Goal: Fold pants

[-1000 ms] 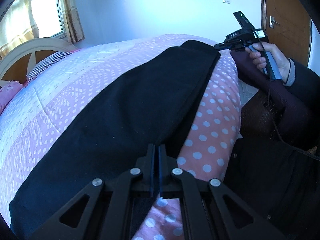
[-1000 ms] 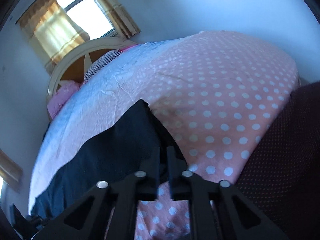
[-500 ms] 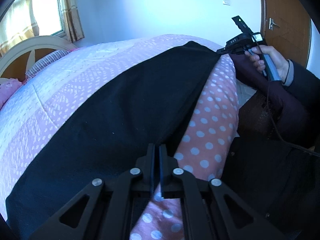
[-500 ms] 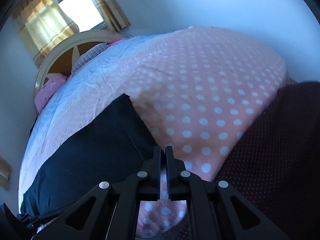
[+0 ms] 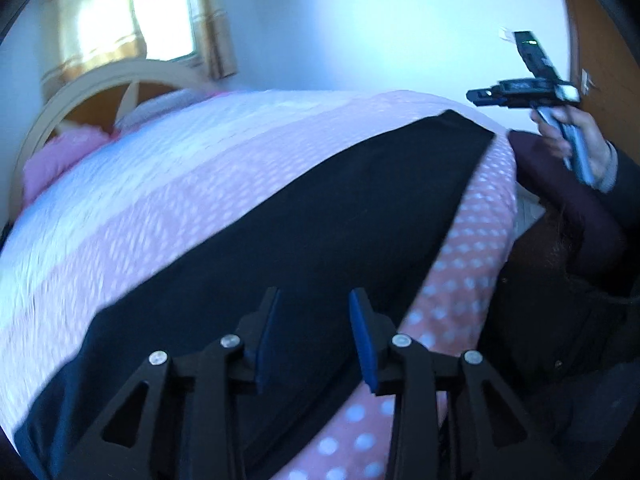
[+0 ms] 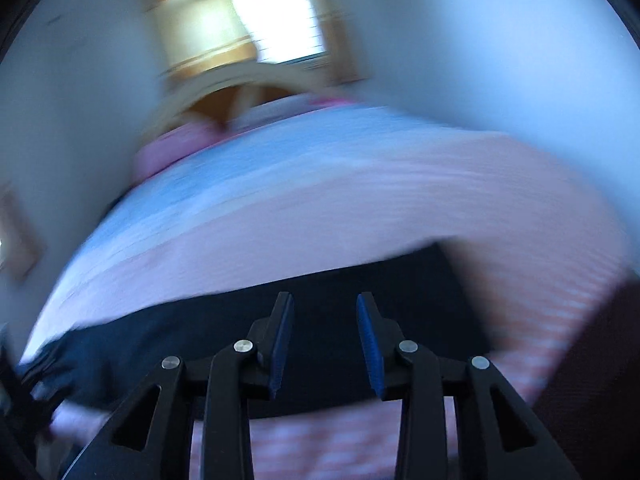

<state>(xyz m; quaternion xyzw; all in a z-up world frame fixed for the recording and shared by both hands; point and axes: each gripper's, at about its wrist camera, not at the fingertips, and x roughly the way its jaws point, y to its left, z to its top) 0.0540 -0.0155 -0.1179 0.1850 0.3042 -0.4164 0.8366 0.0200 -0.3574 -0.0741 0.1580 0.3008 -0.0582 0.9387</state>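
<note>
Pants (image 5: 304, 240) lie flat along near edge of bed (image 5: 200, 168), long band ready for folding. Left gripper (image 5: 314, 328) and right gripper (image 6: 325, 336) both gape, empty, above cloth.

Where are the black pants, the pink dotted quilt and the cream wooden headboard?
black pants (image 5: 320, 220): left wrist view, middle of the flat cloth.
pink dotted quilt (image 5: 472, 264): left wrist view, dotted strip beside the pants.
cream wooden headboard (image 5: 104, 84): left wrist view, curved top rail.
</note>
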